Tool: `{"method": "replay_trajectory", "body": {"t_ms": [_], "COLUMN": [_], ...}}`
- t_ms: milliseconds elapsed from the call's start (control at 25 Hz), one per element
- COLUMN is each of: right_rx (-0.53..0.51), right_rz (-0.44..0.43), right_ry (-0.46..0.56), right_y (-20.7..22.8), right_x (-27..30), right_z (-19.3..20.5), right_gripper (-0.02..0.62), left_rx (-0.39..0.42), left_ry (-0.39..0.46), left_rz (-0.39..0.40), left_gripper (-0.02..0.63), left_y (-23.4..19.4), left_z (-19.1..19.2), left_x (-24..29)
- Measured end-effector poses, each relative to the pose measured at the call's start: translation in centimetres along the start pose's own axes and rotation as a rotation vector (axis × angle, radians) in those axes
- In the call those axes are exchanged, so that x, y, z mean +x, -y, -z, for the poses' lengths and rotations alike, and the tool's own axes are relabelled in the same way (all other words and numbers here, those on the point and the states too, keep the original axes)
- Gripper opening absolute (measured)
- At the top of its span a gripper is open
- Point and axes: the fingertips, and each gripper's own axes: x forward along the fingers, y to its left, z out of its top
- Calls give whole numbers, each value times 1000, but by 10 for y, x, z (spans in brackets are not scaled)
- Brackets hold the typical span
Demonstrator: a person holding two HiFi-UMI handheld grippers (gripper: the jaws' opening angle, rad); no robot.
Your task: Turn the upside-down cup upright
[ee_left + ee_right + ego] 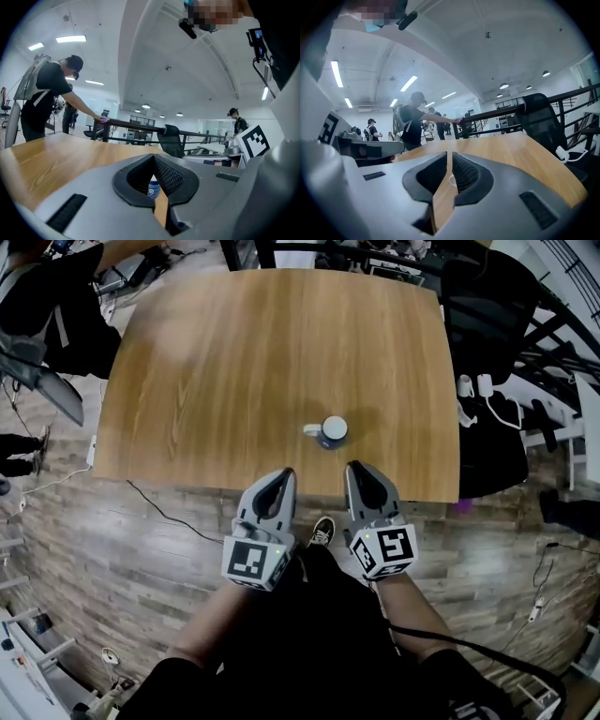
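A dark blue cup (333,431) stands on the wooden table (234,371), not far from the near edge, with a round white face upward and a white handle sticking out to the left. Both grippers hover at that near edge, just short of the cup. The left gripper (285,473) is shut and empty, to the cup's near left. My right gripper (353,468), also shut and empty, is to its near right. In the left gripper view the cup (153,187) shows small through the gap behind the closed left gripper (153,157). The right gripper (449,153) shows only the cup's handle (451,180).
A black office chair (483,306) stands at the table's far right corner, with white plugs and cables (478,388) on the floor to the right. A person (49,101) leans on a railing beyond the table's far left. A black cable (164,512) lies on the floor near the front edge.
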Motion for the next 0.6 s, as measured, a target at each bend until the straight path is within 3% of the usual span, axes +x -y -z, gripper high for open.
{"method": "replay_trajectory", "body": {"t_ms": [120,240,440,600], "right_rx": [-31,-68,-98,-118], "right_rz": [-34,-89,-100,-171], "right_ry": [-28,-58,-70,-57], "right_y": [8,14,39,49], "right_x": [28,59,95,121], "right_z": [18,41,78,96], "right_gripper": [21,186,258,315], "left_rx": [-20,-7,-12,-37], "left_ry": [-31,-31,-36,-66], "left_rz": [-3,24,88,88], "left_gripper": [8,8,8,8], "left_y": [-24,-43,-55,-66], "left_z": [16,33,72,101], "left_x": [26,55,87,96]}}
